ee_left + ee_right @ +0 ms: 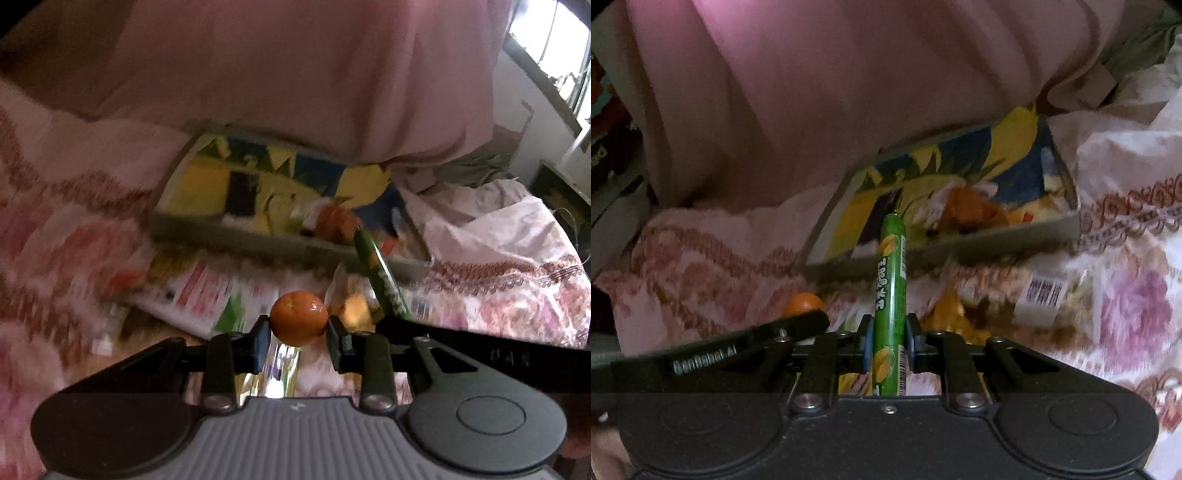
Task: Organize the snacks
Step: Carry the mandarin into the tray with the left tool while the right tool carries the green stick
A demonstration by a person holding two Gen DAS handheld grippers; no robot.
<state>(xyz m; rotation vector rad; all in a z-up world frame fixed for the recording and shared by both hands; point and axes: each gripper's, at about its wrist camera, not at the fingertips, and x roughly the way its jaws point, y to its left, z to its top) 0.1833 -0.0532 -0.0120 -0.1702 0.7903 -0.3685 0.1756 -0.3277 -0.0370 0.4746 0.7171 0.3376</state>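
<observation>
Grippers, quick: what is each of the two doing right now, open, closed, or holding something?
Left gripper: closed on a small orange fruit.
Right gripper: closed on a green snack stick.

A home bedroom: floral bedspread [1126,306], pink quilt [295,74], window [554,48], scattered snack packets [192,295].

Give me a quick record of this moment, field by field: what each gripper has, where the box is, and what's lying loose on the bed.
left gripper: shut on orange
right gripper: shut on green stick, which points toward the box
box: ahead of both grippers on the floral bedspread, open top, already holds some snacks, too blurred to name
loose snacks: packets on the bedspread in front of the box
behind box: pink fabric
</observation>
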